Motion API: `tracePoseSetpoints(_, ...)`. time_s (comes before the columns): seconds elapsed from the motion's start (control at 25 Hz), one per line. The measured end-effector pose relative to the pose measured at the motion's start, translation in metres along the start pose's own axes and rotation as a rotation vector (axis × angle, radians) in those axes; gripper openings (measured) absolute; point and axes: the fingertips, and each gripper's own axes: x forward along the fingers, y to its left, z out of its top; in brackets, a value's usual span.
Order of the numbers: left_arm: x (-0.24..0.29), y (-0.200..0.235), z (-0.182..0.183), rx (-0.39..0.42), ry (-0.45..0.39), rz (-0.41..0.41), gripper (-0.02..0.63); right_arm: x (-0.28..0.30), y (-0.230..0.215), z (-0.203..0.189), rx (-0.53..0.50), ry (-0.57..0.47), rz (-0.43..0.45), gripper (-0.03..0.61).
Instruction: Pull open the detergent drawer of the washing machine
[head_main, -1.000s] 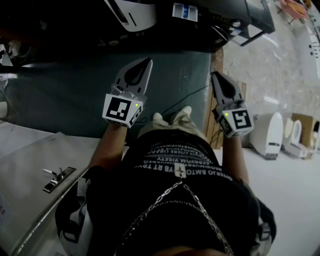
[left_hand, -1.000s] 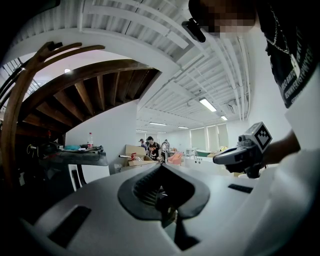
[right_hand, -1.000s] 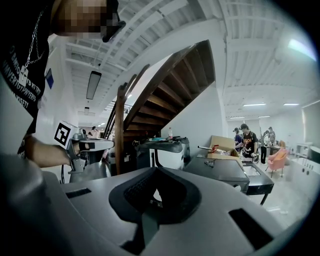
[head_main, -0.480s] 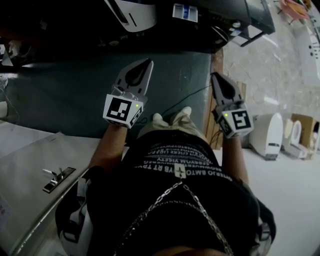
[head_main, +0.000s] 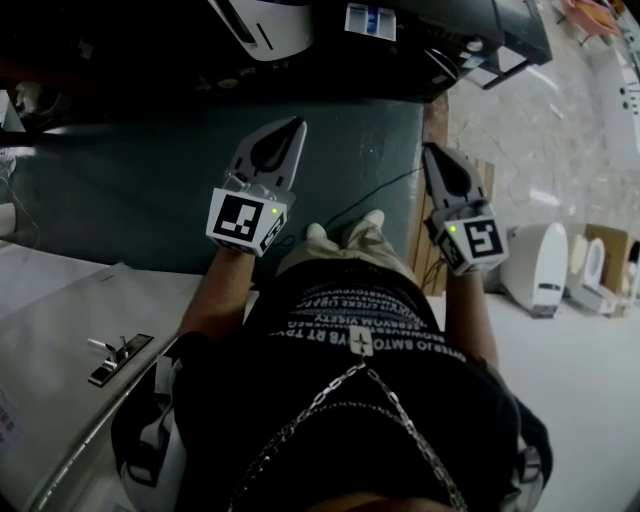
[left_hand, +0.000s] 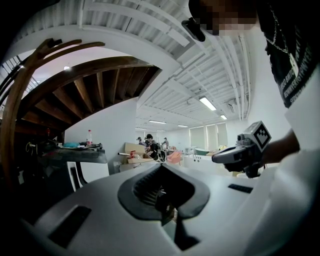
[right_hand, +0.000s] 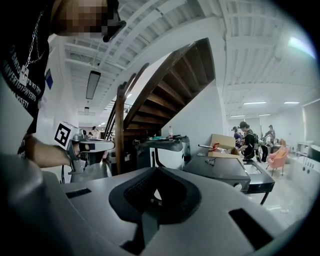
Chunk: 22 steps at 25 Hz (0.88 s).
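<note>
Head view: my left tool (head_main: 296, 124) and right tool (head_main: 430, 152) are held side by side, apart from each other. Both are pinched fully closed with nothing in them and touch nothing. Each marker cube shows a black-and-white square pattern and a small green light. Beyond their tips lies a dark green surface (head_main: 130, 200), and a thin cable (head_main: 375, 192) runs across it between the two tools. Below and left of the left tool there is a pale panel (head_main: 50, 330) with a metal latch (head_main: 118, 357). The print on the black shirt (head_main: 350, 320) is upside down, and I cannot read it.

Left gripper view: the jaws meet, empty. Only this view and the next one show the room. There is a wooden staircase (left_hand: 95, 85) up and to the left, and people (left_hand: 149, 145) stand far ahead.

Right gripper view: the jaws are closed, with nothing between them. A dark machine (right_hand: 225, 172) with a round knob (right_hand: 238, 187) stands ahead and to the right, well apart from the tool. I cannot pick out the detergent drawer in any view.
</note>
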Motion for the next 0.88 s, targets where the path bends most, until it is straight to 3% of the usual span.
tracePoseSetpoints(0.88,0.071,-0.007,0.019,0.028,0.002,-0.007,-0.006,0.014,-0.064,0.009,0.024,-0.017,0.014,0.003)
